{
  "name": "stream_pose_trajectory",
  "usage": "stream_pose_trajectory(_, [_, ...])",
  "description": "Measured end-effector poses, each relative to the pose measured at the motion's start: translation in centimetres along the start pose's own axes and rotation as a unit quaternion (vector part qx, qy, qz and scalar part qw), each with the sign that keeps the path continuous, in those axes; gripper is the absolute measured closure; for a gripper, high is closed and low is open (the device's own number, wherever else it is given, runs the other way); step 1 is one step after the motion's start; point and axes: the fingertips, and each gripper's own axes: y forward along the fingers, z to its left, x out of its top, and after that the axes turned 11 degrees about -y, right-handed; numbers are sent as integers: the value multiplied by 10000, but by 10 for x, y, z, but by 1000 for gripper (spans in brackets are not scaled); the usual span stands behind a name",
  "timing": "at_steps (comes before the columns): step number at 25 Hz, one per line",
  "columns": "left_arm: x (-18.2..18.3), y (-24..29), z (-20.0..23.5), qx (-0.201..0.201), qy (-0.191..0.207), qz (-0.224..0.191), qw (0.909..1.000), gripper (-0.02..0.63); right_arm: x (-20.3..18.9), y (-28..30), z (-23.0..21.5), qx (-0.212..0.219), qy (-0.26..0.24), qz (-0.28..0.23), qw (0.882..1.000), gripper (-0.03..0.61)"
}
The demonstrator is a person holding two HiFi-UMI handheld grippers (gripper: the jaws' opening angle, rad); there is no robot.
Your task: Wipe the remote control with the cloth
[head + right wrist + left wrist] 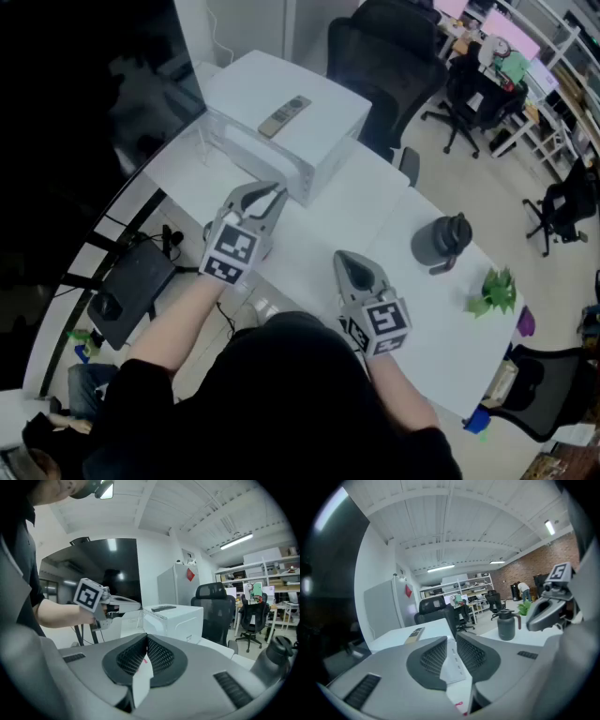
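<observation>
Left hand-held gripper (272, 192) faces remote control (284, 115), apart.

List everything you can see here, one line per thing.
table: one, white, curved, across the middle of the head view
box: one, white, on the far end of the table
remote: one, grey, lying on top of the box
jug: one, dark grey, on the table to the right
plant: one, green, near the table's right edge
office chairs: several, black, on the floor beyond the table
left gripper: one, grey, by the box's near corner, fingers slightly apart
right gripper: one, grey, over the table, fingers together
</observation>
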Motion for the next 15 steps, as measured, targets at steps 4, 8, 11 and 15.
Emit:
stream_pose_trajectory(4, [8, 42, 69, 500, -82, 235, 9984, 376, -3, -7, -3, -94, 25, 69, 9999, 569])
stream_pose_trajectory(8, [9, 88, 114, 752, -295, 496, 9955, 333, -10, -14, -7, -185, 76, 144, 9997, 569])
stream_pose_trajectory(11, [5, 119, 136, 818, -470, 728, 9929, 333, -13, -20, -11, -279, 116, 203, 9993, 569])
stream_pose_trajectory(15, [-11, 149, 148, 734, -713, 1161, 9879, 333, -14, -28, -18, -442, 150, 236, 9986, 569])
